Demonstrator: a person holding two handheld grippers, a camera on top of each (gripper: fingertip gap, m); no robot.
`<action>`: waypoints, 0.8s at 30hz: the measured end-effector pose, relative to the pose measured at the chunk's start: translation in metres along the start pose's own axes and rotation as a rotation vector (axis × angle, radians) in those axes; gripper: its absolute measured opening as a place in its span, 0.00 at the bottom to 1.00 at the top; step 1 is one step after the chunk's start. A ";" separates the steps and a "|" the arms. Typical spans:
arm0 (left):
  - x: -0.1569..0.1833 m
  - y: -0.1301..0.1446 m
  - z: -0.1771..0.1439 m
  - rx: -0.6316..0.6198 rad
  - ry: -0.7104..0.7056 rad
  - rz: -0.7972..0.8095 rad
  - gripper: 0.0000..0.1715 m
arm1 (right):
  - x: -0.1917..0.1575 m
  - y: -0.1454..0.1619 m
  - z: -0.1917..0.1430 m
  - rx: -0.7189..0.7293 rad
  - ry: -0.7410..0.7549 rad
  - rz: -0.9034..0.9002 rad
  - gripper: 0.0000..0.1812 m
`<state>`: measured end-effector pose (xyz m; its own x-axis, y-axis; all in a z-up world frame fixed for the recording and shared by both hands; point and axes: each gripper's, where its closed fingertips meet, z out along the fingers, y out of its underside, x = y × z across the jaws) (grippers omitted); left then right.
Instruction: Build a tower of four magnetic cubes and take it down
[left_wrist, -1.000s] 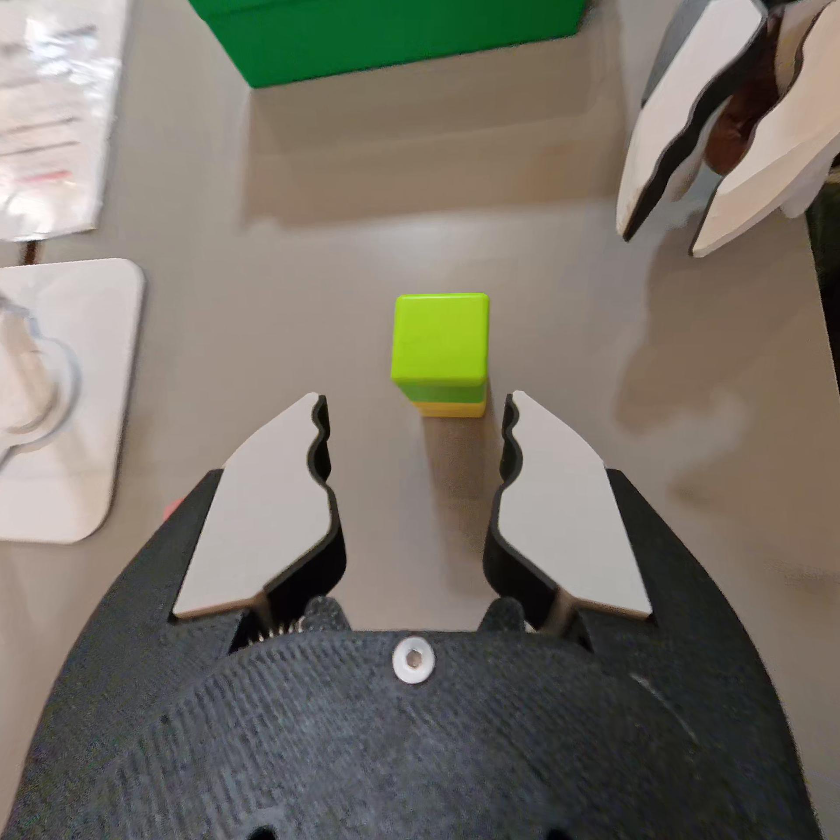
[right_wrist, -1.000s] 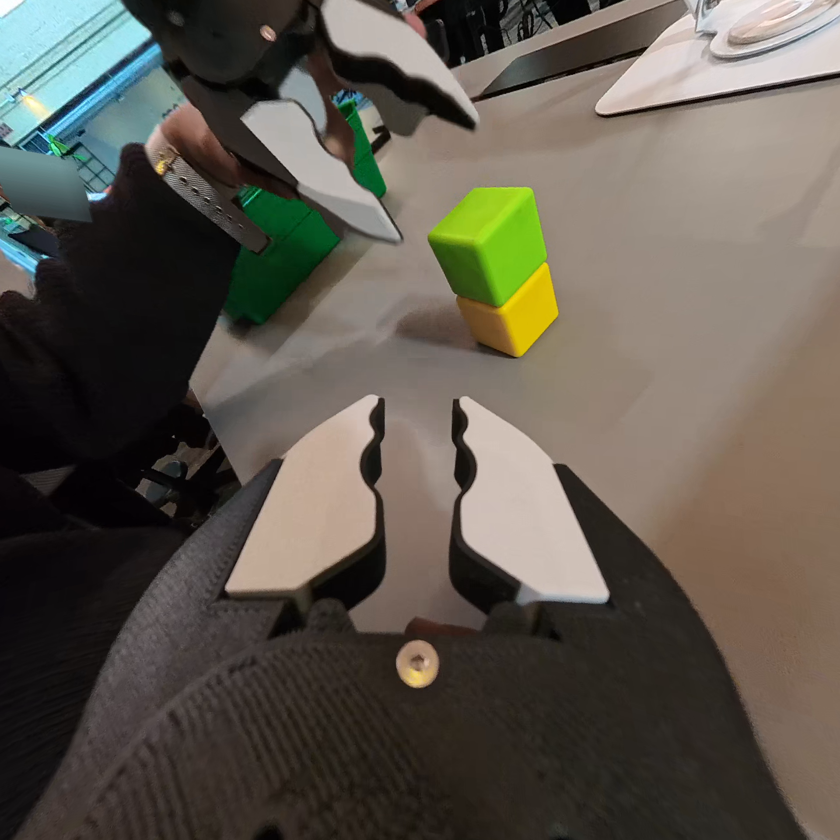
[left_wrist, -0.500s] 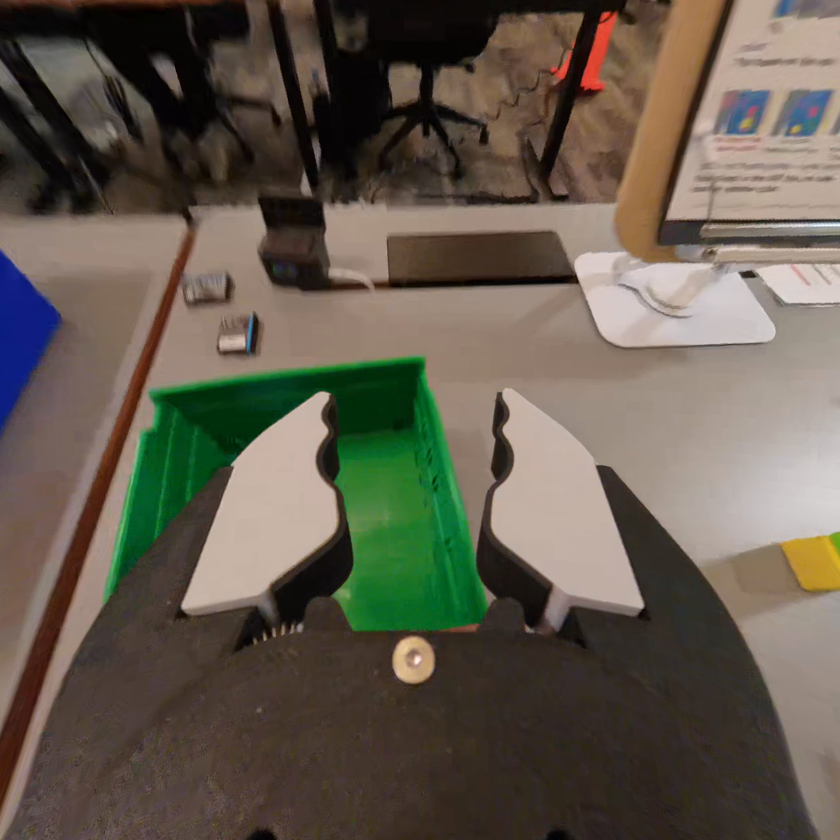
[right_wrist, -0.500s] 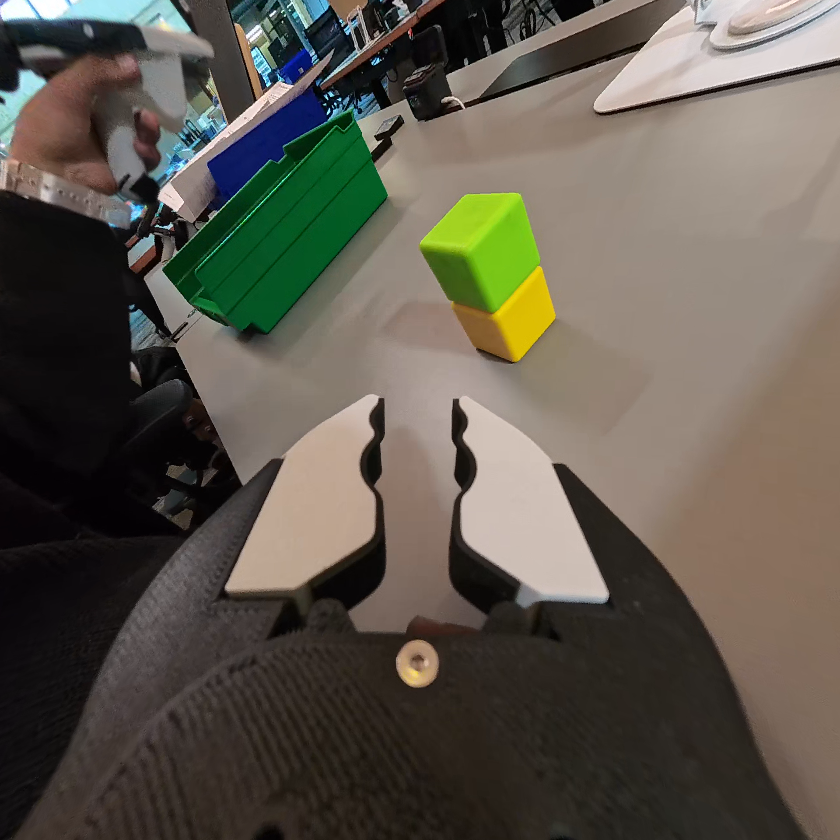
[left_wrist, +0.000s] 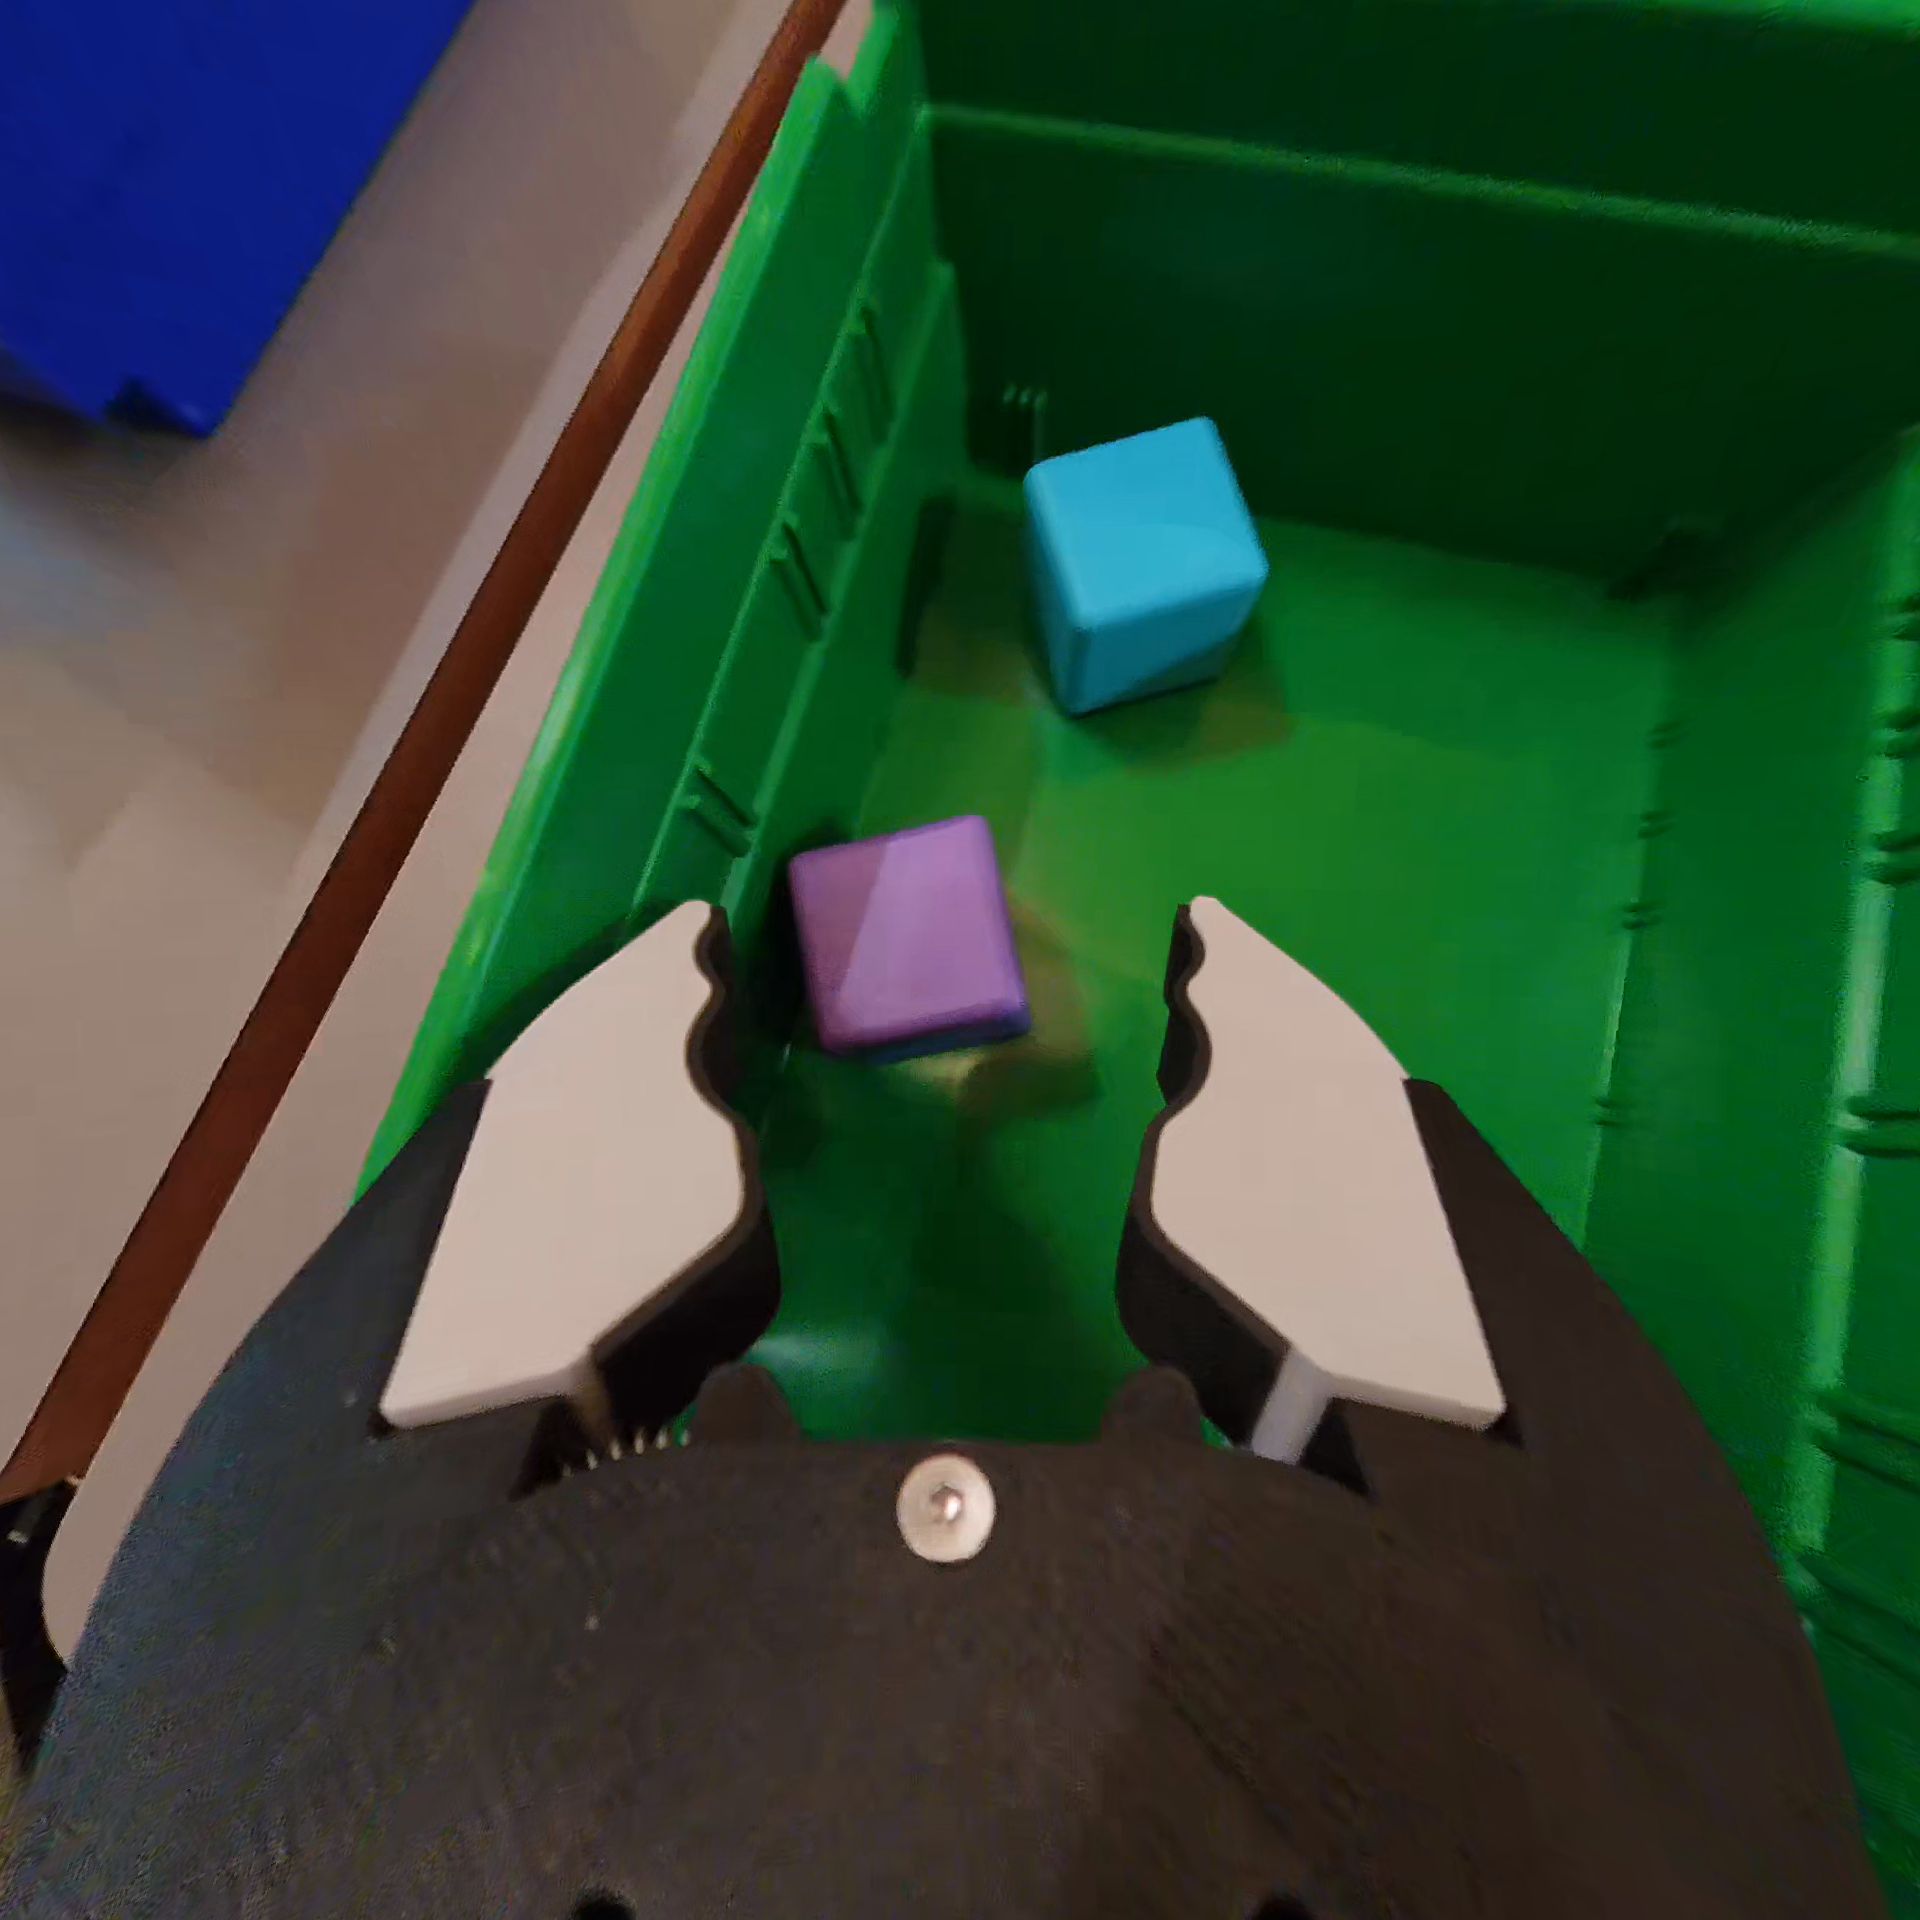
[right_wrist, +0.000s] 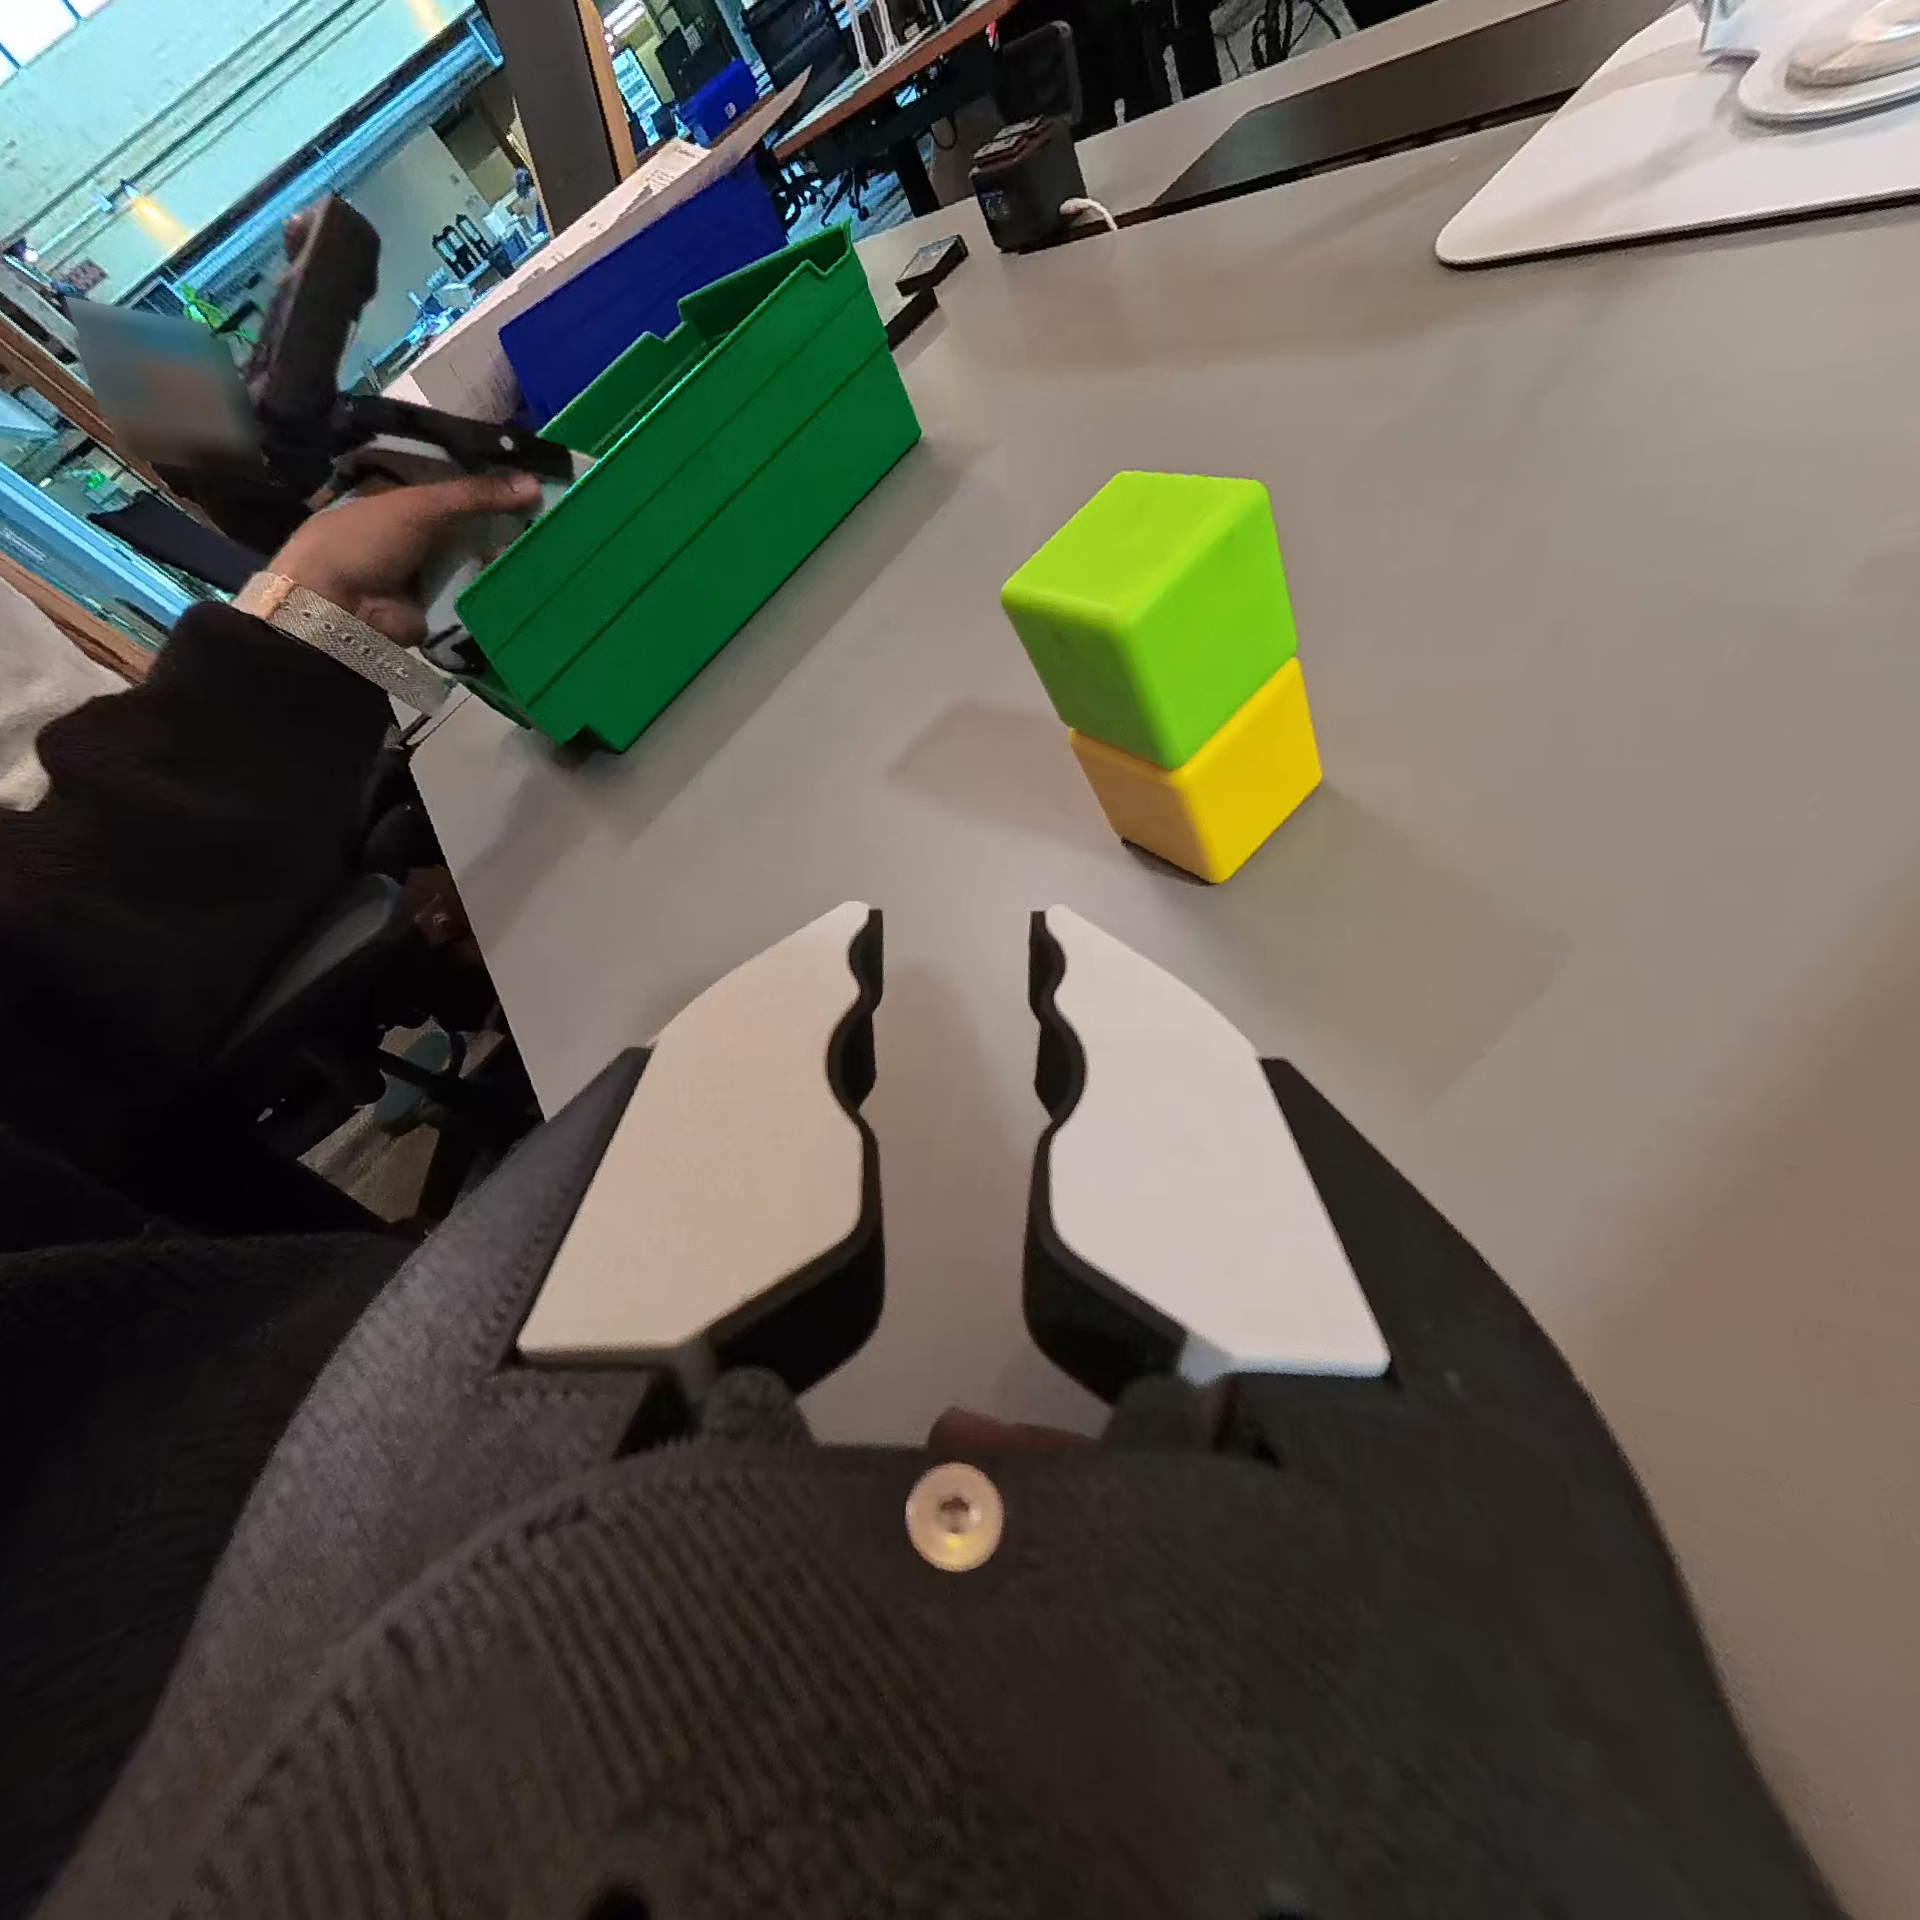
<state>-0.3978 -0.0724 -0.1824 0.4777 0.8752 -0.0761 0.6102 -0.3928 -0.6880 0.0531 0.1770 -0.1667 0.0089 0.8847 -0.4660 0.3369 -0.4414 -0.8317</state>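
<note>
My left gripper (left_wrist: 948, 914) is open and empty, pointing down into a green bin (left_wrist: 1403, 883). A purple cube (left_wrist: 904, 935) lies on the bin floor just beyond the left fingertip, close to the bin's left wall. A cyan cube (left_wrist: 1138, 561) lies farther in, near the far wall. My right gripper (right_wrist: 956, 920) hovers low over the grey table (right_wrist: 1558, 623), its jaws a narrow gap apart with nothing between them. A lime green cube (right_wrist: 1153, 613) stands on a yellow cube (right_wrist: 1216, 790) ahead and to its right. The green bin (right_wrist: 707, 540) also shows at the left of the right wrist view.
A blue bin (left_wrist: 156, 156) stands past the green bin's left side, across a brown table edge (left_wrist: 499, 644). In the right wrist view a hand (right_wrist: 395, 551) holds the left gripper at the bin's near end. A white monitor base (right_wrist: 1662, 156) and a black device (right_wrist: 1023, 187) sit farther back. The left gripper is farther from the lime green cube (right_wrist: 1153, 613), some 45 cm, than the right, some 6 cm.
My left gripper has left the stacked cubes, swung over to the green bin and tipped down into it, staying open. The right gripper has barely moved.
</note>
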 end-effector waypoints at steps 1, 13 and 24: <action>-0.001 0.003 0.002 -0.019 -0.008 -0.007 0.45 | 0.000 0.000 0.000 0.000 -0.003 0.006 0.15; -0.002 0.020 0.013 -0.154 -0.048 0.008 0.39 | 0.000 -0.002 -0.004 0.020 -0.010 0.029 0.15; 0.015 0.038 0.010 -0.247 0.155 0.170 0.30 | -0.002 0.000 -0.003 0.012 -0.011 0.022 0.15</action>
<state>-0.3738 -0.0716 -0.2170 0.6650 0.7451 -0.0511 0.6390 -0.6030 -0.4777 0.0557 0.1758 -0.1646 0.0061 0.8731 -0.4875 0.3249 -0.4628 -0.8248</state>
